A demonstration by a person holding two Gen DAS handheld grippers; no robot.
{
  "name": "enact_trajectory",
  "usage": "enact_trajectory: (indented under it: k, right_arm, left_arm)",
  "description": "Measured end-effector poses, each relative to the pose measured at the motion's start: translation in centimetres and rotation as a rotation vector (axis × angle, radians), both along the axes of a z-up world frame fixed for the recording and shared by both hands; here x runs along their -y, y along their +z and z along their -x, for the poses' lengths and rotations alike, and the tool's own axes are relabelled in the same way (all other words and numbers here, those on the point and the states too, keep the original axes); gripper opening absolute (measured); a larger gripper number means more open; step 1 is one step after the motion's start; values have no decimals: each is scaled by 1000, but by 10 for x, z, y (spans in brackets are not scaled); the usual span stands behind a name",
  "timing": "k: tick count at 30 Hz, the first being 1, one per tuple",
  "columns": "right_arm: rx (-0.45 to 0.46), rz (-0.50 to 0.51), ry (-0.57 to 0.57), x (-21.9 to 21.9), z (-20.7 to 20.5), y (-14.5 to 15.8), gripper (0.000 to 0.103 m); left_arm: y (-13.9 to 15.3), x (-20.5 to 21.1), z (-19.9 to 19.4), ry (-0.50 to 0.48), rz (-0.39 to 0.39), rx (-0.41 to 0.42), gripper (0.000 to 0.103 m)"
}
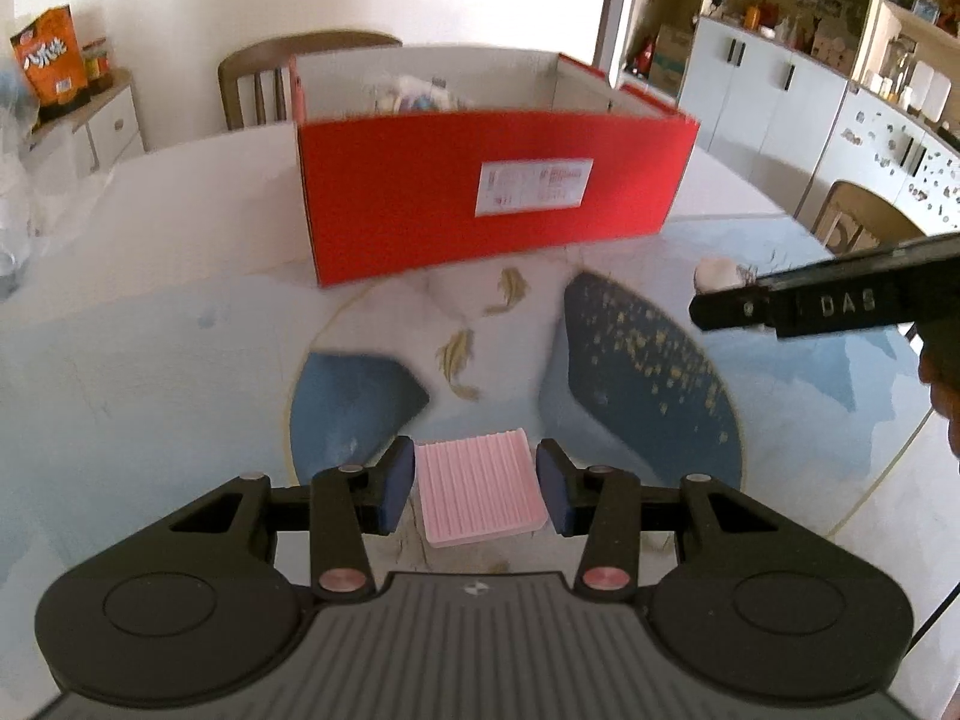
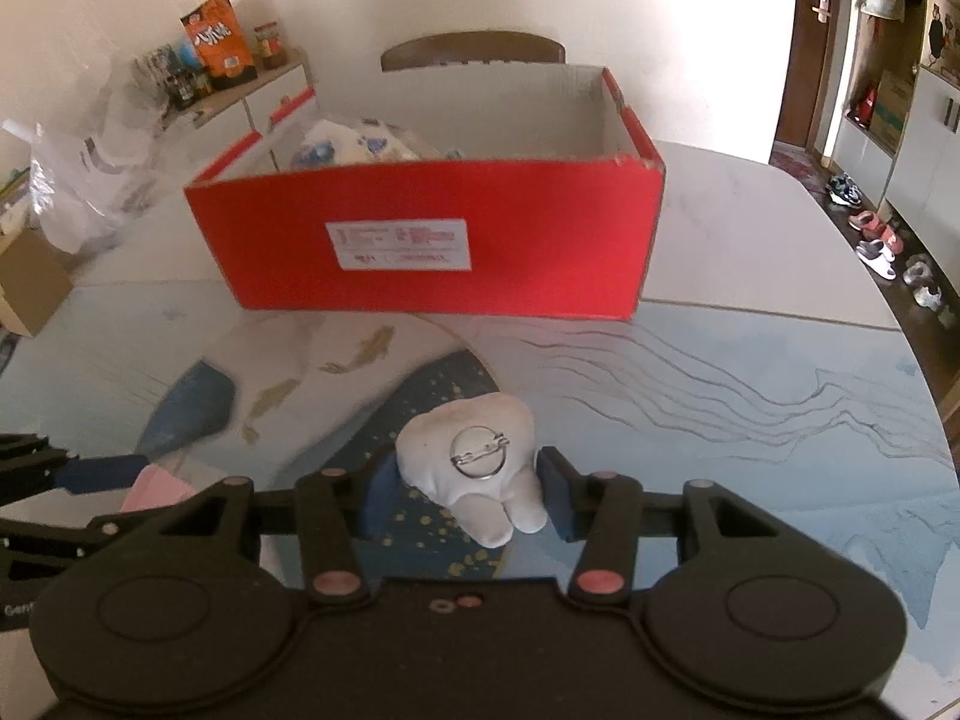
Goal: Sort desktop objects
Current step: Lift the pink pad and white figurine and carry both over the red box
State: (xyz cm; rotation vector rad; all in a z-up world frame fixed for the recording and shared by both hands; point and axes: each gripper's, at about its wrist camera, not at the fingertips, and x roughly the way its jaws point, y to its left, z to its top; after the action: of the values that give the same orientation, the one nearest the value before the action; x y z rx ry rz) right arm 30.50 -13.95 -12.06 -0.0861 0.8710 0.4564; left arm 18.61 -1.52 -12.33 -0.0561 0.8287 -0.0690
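My left gripper point(image 1: 476, 483) is shut on a pink ribbed square pad point(image 1: 480, 498), its blue pads against both sides, just above the patterned table mat. In the right wrist view, my right gripper point(image 2: 468, 495) is shut on a white tooth-shaped plush point(image 2: 474, 462) with a metal pin on its back. The left gripper's blue fingertip point(image 2: 99, 474) and the pink pad point(image 2: 159, 492) show at the left edge there. A finger point(image 1: 810, 303) of the right gripper shows in the left wrist view. Behind both stands an open red box point(image 1: 480, 198) point(image 2: 438, 240) holding several white and blue items.
A wooden chair point(image 2: 474, 48) stands behind the box. A clear plastic bag point(image 2: 78, 180) and a cardboard box point(image 2: 30, 282) lie at the left. The table's rounded edge point(image 2: 870, 276) runs along the right, with shoes on the floor beyond. Cabinets line the room's right side.
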Motion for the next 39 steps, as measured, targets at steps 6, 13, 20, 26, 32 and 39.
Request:
enact_trajectory:
  k: [6, 13, 20, 26, 32, 39]
  right_arm:
    - [14, -29, 22, -4, 2, 20, 49]
    - [41, -51, 52, -2, -5, 52, 49]
    - [51, -81, 58, 1, -19, 75, 49]
    - [91, -71, 63, 1, -31, 93, 49]
    - [137, -70, 68, 0, -47, 111, 50]
    - [165, -64, 80, -8, -65, 118, 50]
  left_arm:
    - [28, -1, -7, -10, 10, 56, 44]
    - [63, -1, -25, -41, 10, 128, 44]
    - [94, 1, -46, -69, -7, 201, 44]
    - [118, 5, -70, -96, -20, 254, 44]
    - [140, 5, -97, -122, -28, 288, 44]
    - [157, 1, -134, -144, -23, 291, 44]
